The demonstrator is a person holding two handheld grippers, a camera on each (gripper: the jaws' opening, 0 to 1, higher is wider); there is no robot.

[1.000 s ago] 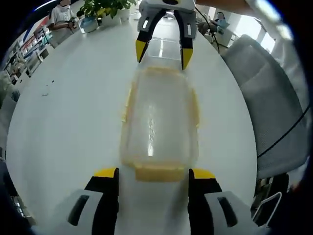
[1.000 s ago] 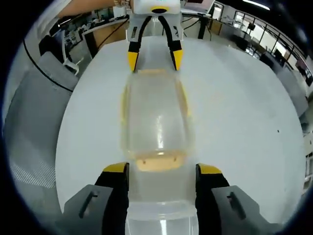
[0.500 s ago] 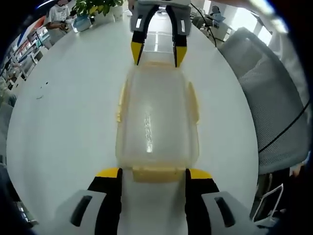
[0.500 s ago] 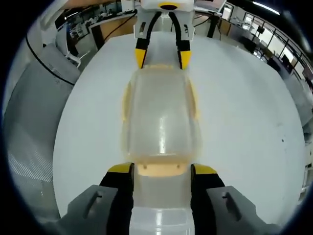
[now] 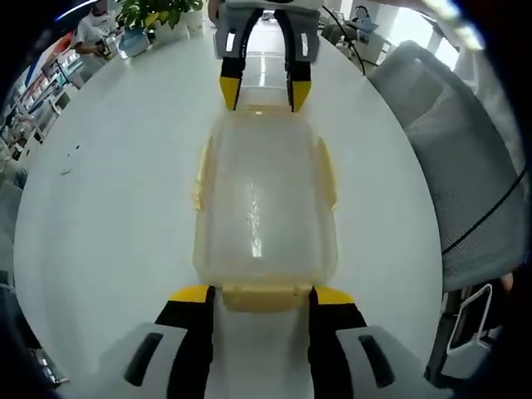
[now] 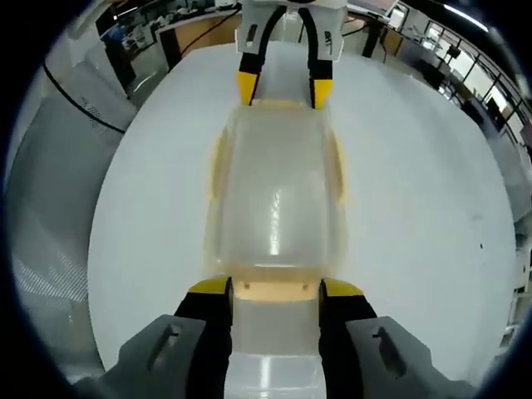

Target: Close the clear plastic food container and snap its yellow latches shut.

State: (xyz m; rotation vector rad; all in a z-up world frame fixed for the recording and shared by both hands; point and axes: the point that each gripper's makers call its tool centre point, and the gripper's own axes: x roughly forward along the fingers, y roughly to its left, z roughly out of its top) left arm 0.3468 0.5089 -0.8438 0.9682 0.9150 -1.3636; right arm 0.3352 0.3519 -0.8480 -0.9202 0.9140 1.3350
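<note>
clear plastic food container (image 5: 264,204) (image 6: 277,199), lid on, lying on the white worktop (image 5: 108,208) (image 6: 416,199). left tool (image 5: 259,293) (image 6: 283,90) at one short end of the container, jaws parted either side of a yellow end latch (image 5: 264,296). right tool (image 6: 274,288) (image 5: 259,88) at the opposite end, jaws parted about the other end latch (image 6: 274,289). side latches (image 5: 200,170) along the container's long edges. grey chair (image 5: 465,174) beside the worktop.

No lettering, label, brand, number or sign can be read in either view. The clear container (image 5: 264,204) carries no legible print, and the shelves at the upper left of the left gripper view are too blurred to make anything out.
</note>
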